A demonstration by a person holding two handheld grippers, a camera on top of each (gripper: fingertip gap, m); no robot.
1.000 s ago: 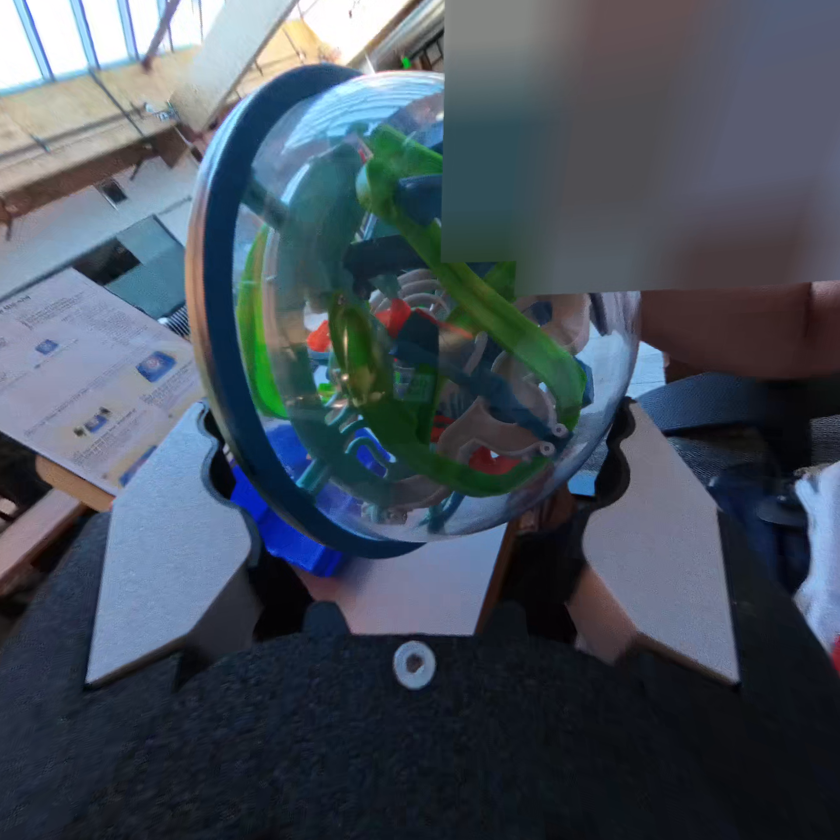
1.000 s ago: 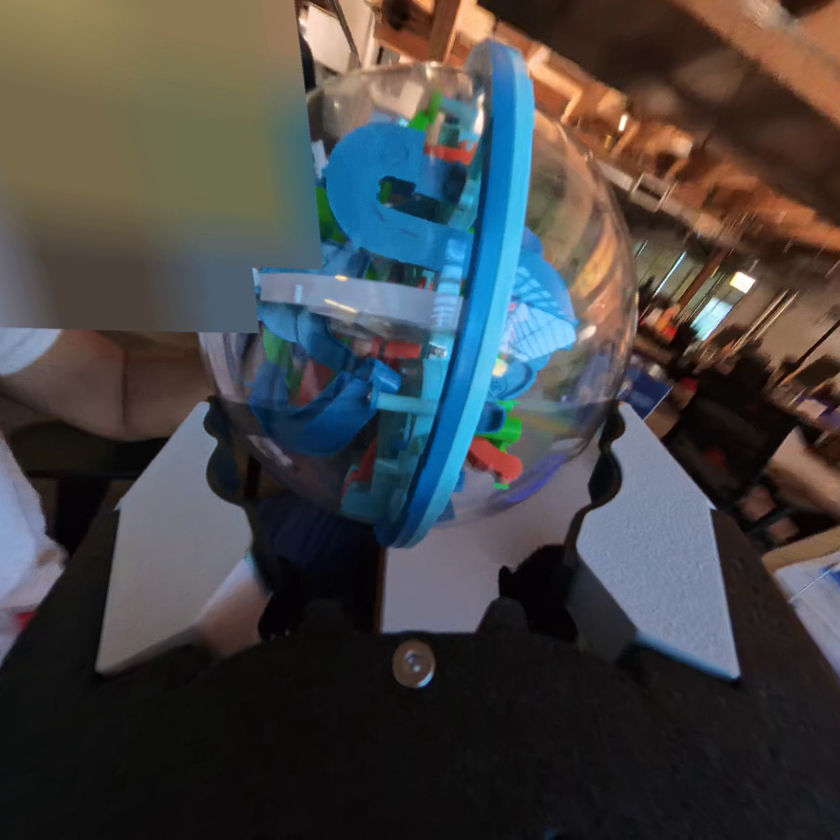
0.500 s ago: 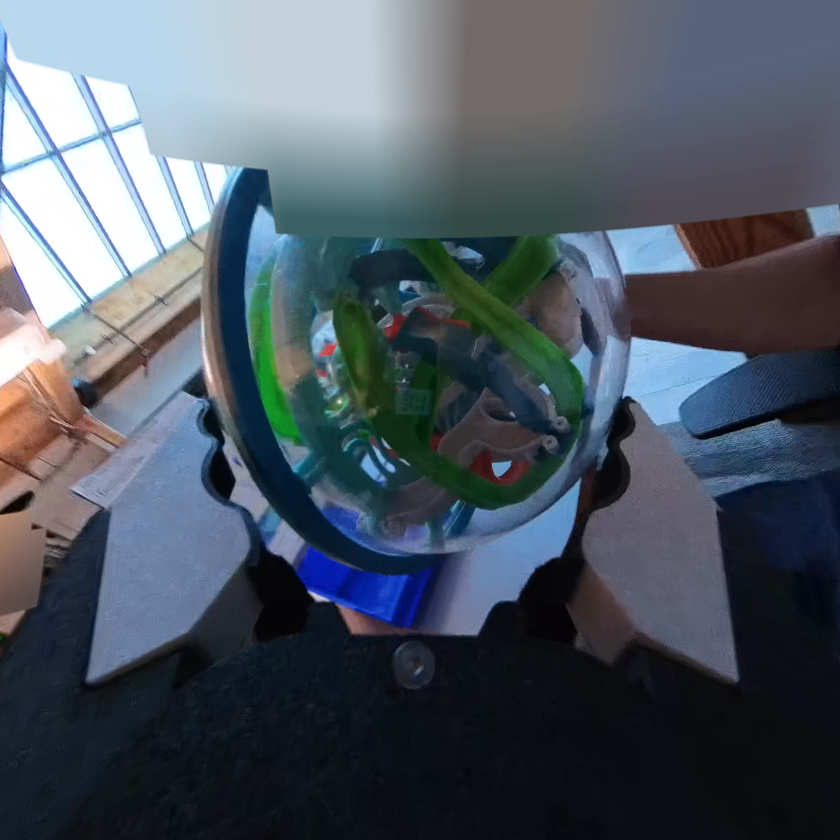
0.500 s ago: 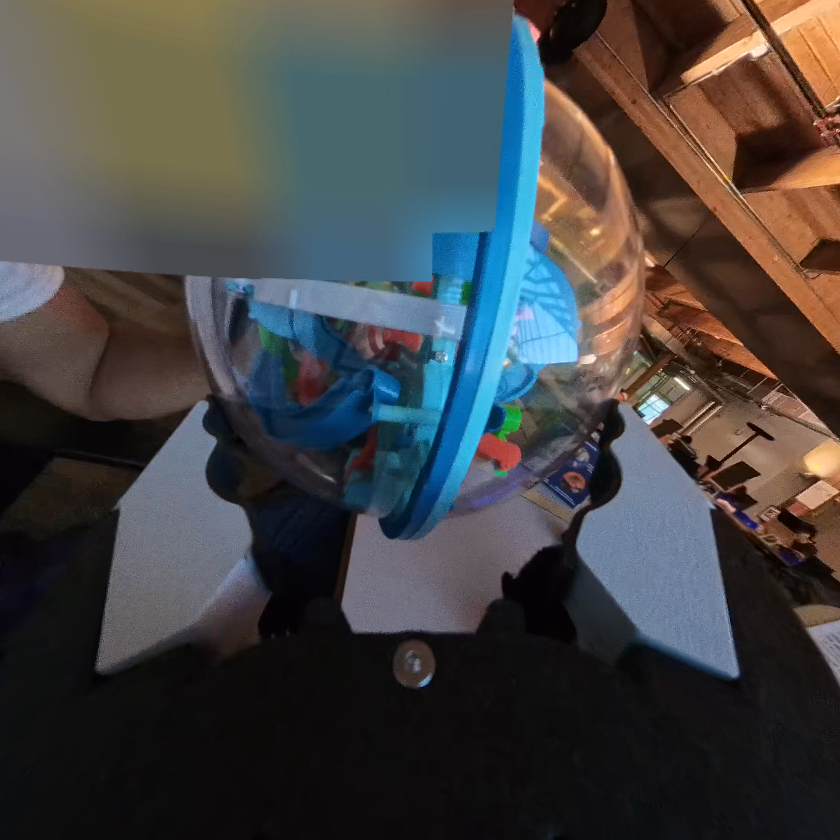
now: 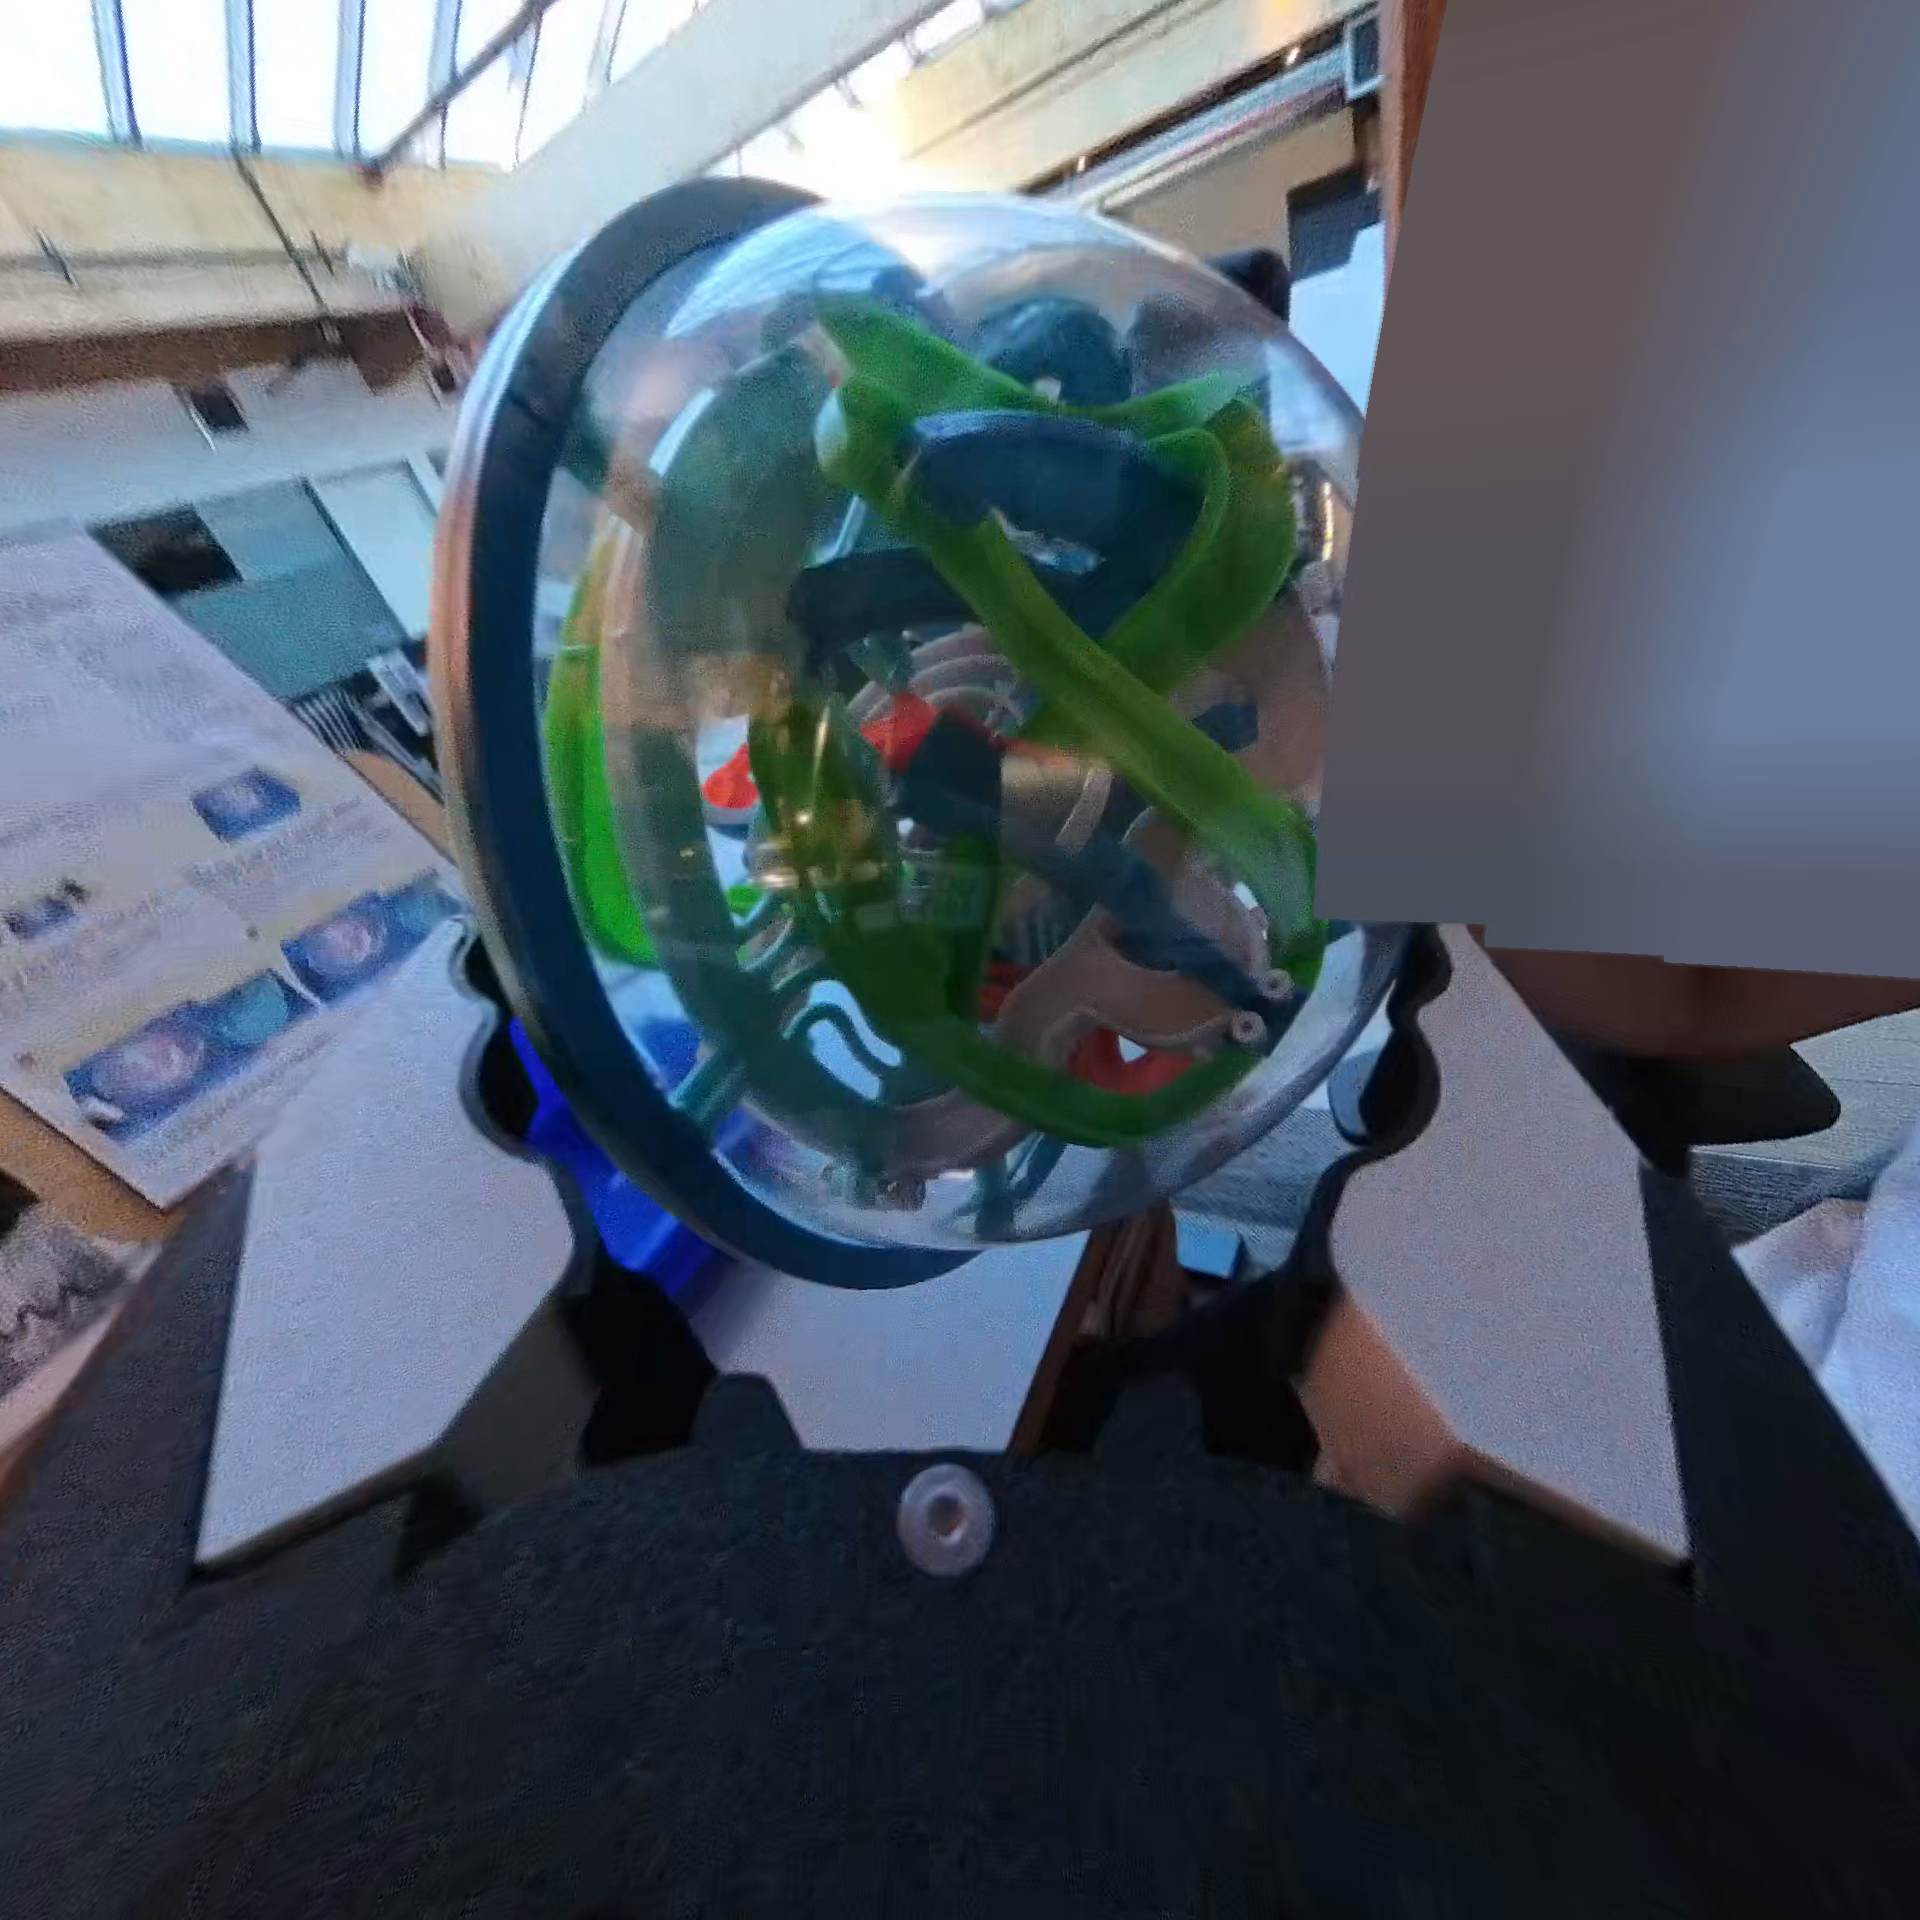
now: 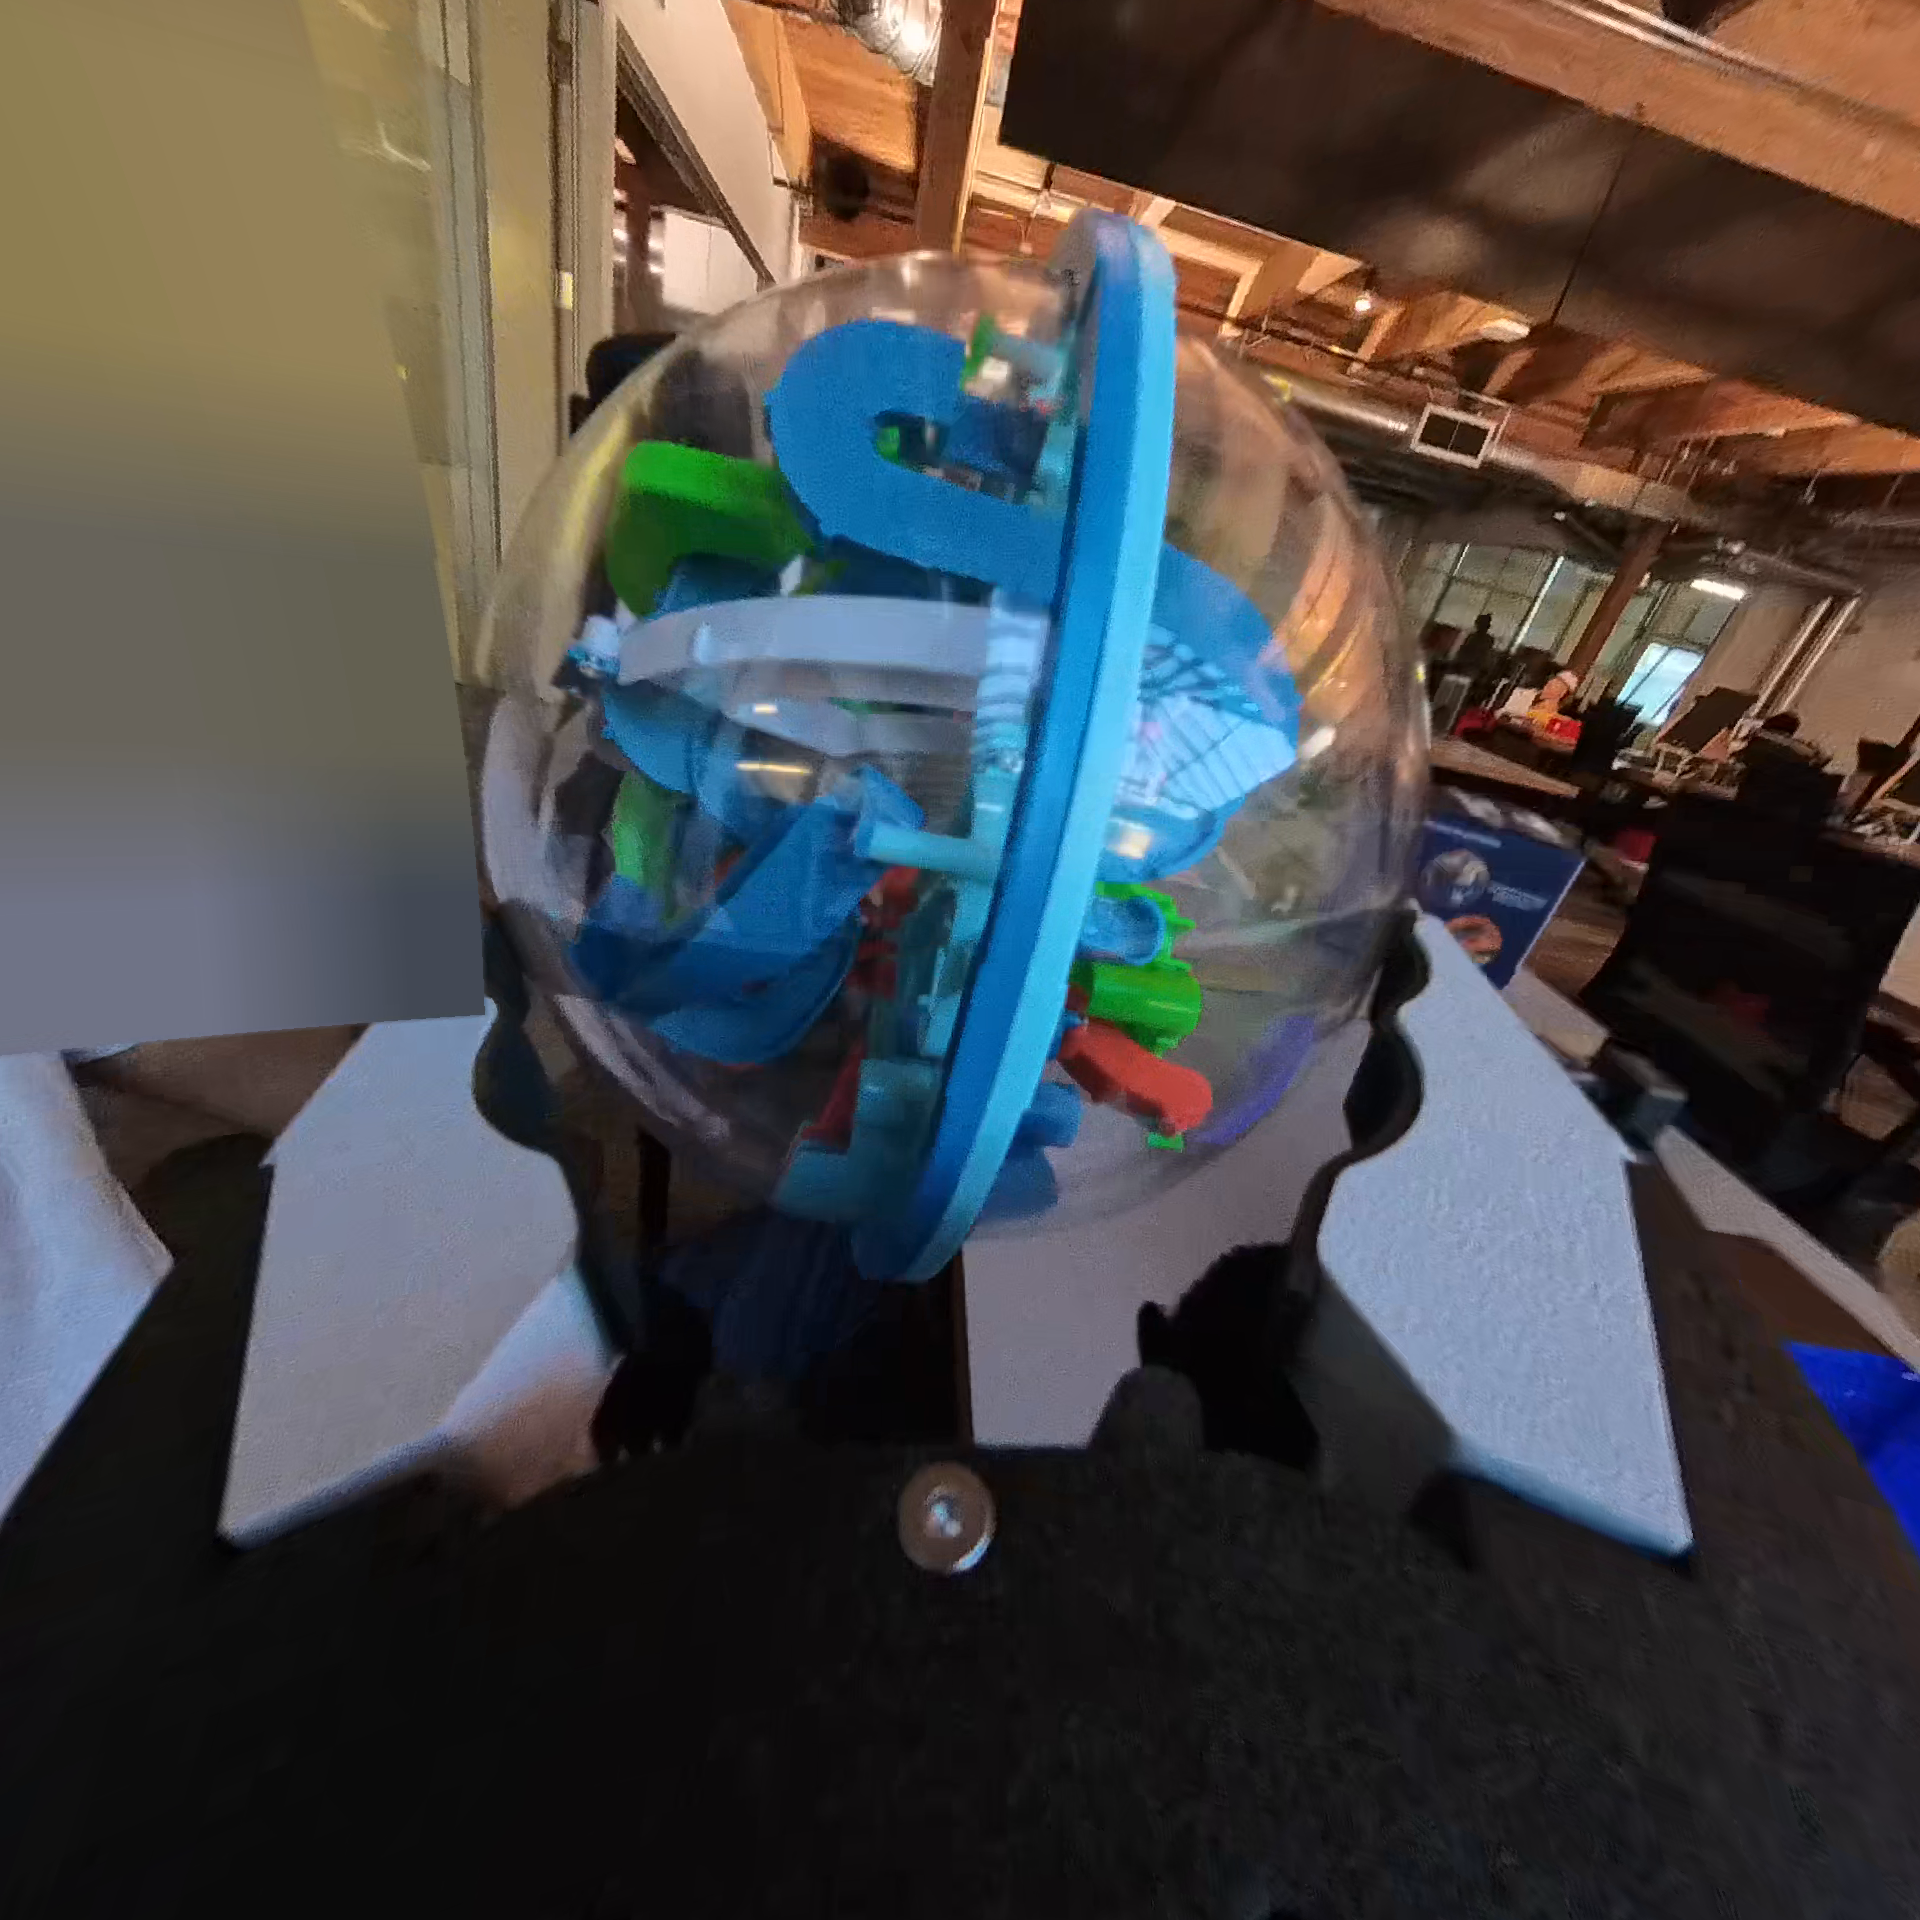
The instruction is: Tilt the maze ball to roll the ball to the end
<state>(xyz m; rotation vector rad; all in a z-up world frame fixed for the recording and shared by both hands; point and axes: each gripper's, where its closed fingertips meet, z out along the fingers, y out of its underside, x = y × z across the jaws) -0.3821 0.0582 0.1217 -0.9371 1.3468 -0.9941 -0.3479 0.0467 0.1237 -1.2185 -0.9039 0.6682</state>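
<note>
The maze ball (image 5: pixel 904 727) is a clear sphere with a dark blue equator ring and green, blue, red and grey tracks inside. It is held in the air between both grippers. My left gripper (image 5: pixel 940 997) is shut on its lower sides, and the ring stands near upright at the left. In the right wrist view the maze ball (image 6: pixel 935 748) shows its light blue ring slanting right of centre. My right gripper (image 6: pixel 945 997) is shut on it too. I cannot make out the small rolling ball inside.
A printed sheet (image 5: pixel 156 883) lies on a wooden table at the left. A blue stand (image 5: pixel 613 1174) shows below the ball. A person's arm (image 5: pixel 1662 997) and a chair armrest (image 5: pixel 1714 1091) are at the right. Desks (image 6: pixel 1662 831) stand in the background.
Both grippers tipped the maze ball upward half a second ago, then swung it back down to about its earlier pose. Both grips stay the same.
</note>
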